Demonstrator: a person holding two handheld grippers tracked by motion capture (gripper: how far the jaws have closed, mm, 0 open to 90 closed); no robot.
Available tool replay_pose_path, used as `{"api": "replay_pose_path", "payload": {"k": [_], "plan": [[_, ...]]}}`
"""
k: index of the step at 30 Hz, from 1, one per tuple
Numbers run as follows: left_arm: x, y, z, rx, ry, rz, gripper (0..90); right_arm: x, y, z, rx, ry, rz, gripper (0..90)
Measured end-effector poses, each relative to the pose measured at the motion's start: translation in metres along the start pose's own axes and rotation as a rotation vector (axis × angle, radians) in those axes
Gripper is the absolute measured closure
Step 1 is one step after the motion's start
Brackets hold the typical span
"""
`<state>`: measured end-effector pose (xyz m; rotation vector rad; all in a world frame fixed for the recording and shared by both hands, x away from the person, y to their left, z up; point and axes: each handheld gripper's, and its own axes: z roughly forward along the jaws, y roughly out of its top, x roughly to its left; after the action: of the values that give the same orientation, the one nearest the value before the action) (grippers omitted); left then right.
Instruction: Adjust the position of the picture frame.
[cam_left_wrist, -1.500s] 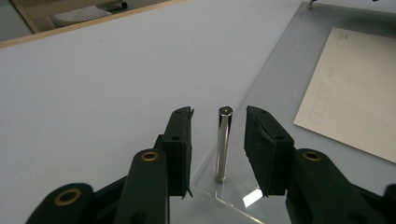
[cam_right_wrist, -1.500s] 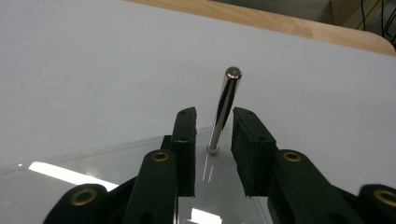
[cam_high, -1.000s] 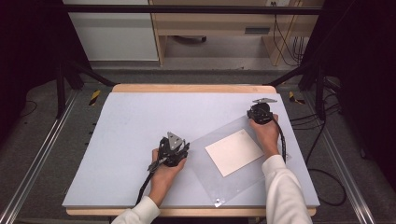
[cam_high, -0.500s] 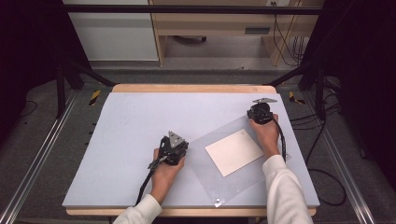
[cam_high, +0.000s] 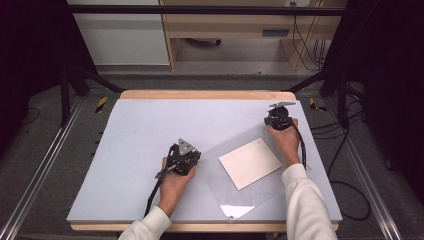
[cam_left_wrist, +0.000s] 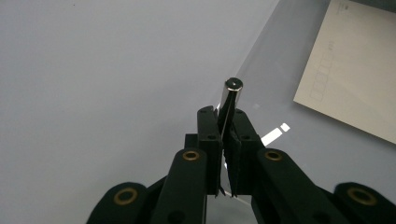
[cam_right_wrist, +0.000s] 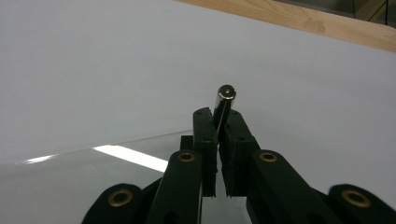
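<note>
A clear plastic sheet (cam_high: 235, 192) lies askew on the right half of the pale grey table (cam_high: 145, 130), with a cream paper card (cam_high: 250, 163) under or inside it. My left gripper (cam_high: 182, 154) is at the sheet's left edge. In the left gripper view its jaws (cam_left_wrist: 223, 115) are shut on that thin edge of the sheet (cam_left_wrist: 285, 88), with the card (cam_left_wrist: 355, 74) off to the right. At the sheet's far right corner, my right gripper (cam_high: 277, 118) is shut (cam_right_wrist: 217, 117) on the sheet (cam_right_wrist: 93, 186). A shiny metal pin stands up between each pair of jaws.
The table has a wooden rim (cam_high: 205, 94) at the far side, also seen as a wooden rim (cam_right_wrist: 303, 18) past my right gripper. Black frame posts stand at both back corners. Cables (cam_high: 345, 195) trail off the right side. Bare table surface lies to the left.
</note>
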<state>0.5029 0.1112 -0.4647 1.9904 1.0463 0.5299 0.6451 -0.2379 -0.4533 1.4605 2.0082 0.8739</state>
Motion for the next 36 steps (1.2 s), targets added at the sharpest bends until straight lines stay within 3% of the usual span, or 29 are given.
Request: {"api": "replay_pose_path", "payload": {"k": [7,12,18,25,31,36], "plan": [[0.006,0.011,-0.015,0.016,-0.031,0.027,83.9,0.005,0.015,-0.021,0.034,-0.003,-0.011,85.9],[0.011,0.017,-0.029,0.01,-0.029,0.037,83.7,0.014,0.03,-0.037,0.046,-0.009,-0.046,85.9],[0.02,0.024,-0.044,0.002,-0.015,0.054,84.0,0.023,0.041,-0.05,0.04,0.007,-0.052,86.0],[0.032,0.034,-0.059,0.003,-0.011,0.056,83.9,0.031,0.043,-0.06,0.044,0.029,-0.039,85.9],[0.045,0.042,-0.066,0.005,-0.026,0.029,83.9,0.037,0.045,-0.073,0.045,0.033,-0.047,85.9],[0.055,0.048,-0.07,0.019,-0.034,0.036,83.9,0.042,0.044,-0.081,0.05,0.036,-0.048,85.9]]}}
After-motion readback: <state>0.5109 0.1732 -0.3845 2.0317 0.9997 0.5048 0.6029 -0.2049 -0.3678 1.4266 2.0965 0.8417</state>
